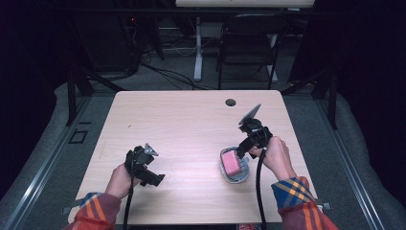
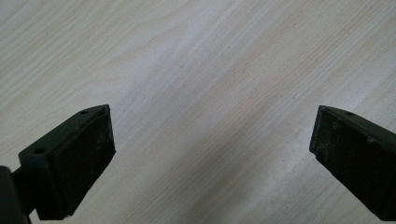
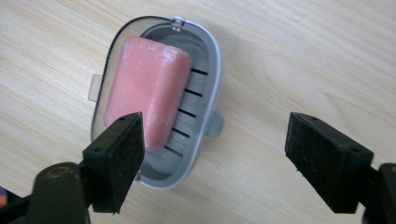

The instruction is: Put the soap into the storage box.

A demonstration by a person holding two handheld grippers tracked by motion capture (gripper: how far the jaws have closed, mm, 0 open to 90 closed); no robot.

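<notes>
The pink soap (image 3: 147, 88) lies tilted in the grey dish (image 3: 211, 70), leaning toward one side so the slotted floor shows beside it. The dish sits on the wooden surface (image 1: 191, 124), at the person's right. The right tool (image 3: 212, 154) hangs just above the dish, released, its jaws apart with nothing between them. The left tool (image 2: 210, 154) is well apart from the dish, at the near left, released too, jaws wide over bare wood.
</notes>
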